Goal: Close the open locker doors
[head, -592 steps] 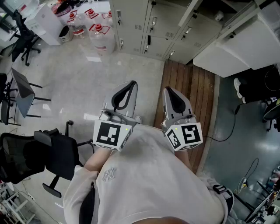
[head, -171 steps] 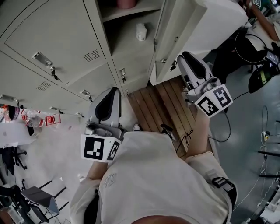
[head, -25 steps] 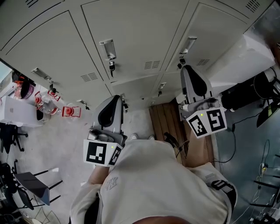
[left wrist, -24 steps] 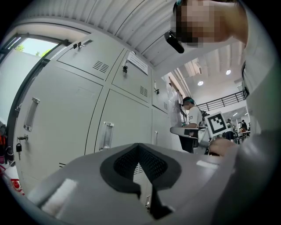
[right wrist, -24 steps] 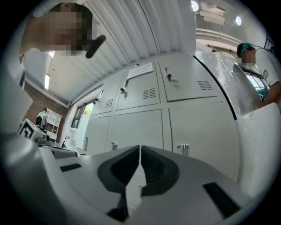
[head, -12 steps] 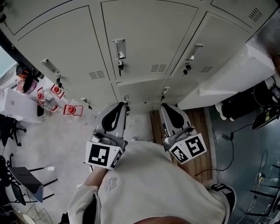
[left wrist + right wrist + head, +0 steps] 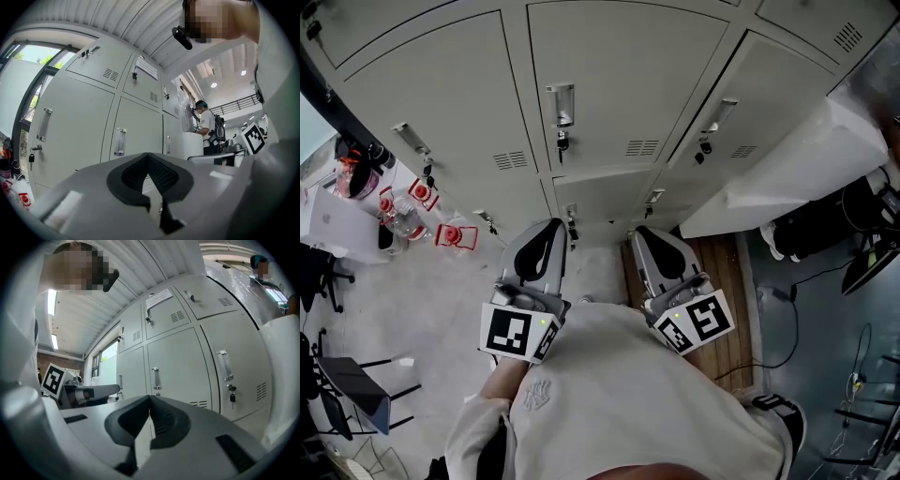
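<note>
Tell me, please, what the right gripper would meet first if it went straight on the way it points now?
Most likely a closed locker door, the one with the vertical handle, straight ahead of the right gripper. Nothing shows in between, but the depth is hard to judge.

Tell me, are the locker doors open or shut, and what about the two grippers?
Left locker door: shut.
Middle locker door: shut.
Right locker door: shut.
Left gripper: shut, holding nothing.
Right gripper: shut, holding nothing.
</note>
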The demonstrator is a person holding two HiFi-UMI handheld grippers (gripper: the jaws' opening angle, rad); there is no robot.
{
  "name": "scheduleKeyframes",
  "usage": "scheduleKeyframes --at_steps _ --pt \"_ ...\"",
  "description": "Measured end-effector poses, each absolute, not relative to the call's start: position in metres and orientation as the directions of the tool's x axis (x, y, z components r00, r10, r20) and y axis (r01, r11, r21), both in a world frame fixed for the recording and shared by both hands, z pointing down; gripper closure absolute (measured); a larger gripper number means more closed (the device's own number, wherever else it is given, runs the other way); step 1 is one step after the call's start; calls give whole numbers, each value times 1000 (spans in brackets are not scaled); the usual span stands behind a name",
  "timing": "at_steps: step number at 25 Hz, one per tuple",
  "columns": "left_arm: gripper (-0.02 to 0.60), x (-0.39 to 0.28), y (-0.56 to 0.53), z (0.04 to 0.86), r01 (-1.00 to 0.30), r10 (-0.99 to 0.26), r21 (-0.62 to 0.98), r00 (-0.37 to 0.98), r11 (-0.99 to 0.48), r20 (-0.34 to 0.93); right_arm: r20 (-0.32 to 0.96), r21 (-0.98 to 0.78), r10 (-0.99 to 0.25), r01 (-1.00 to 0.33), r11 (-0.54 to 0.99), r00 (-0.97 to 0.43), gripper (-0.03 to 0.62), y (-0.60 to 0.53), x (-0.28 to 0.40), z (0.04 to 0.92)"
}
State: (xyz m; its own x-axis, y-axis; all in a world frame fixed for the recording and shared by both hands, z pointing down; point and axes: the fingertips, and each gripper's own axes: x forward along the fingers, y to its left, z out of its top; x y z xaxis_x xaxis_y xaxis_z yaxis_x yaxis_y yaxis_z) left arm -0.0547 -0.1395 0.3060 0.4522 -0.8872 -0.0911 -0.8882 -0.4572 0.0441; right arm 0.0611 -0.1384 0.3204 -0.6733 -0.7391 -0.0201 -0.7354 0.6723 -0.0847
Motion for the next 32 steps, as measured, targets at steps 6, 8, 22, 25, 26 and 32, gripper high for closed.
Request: scheduleKeyframes --at_steps 6,8,22,25,26,32 --pt "580 -52 -141 306 -885 -885 50 457 -463 -90 -14 -87 -740 -737 671 -672 582 -139 62 322" --pt "580 -53 -142 306 -885 -885 51 457 -463 -89 -19 -90 -741 -737 669 -671 582 -139 62 321" --pt "580 -49 -149 307 -883 -884 64 460 -465 -88 -20 -71 -740 -737 672 -672 582 -146 66 316" --pt "580 -49 -150 308 -883 -885 67 458 -464 -88 -13 -65 -736 -734 676 -677 583 -147 64 317" --pt "580 -50 -150 309 -884 -885 68 457 -463 -88 -10 -63 -735 -733 678 -678 582 -147 63 318" --pt "580 -52 -153 311 -886 -888 73 452 -458 -84 -3 -61 -731 -729 682 -683 582 -151 61 319"
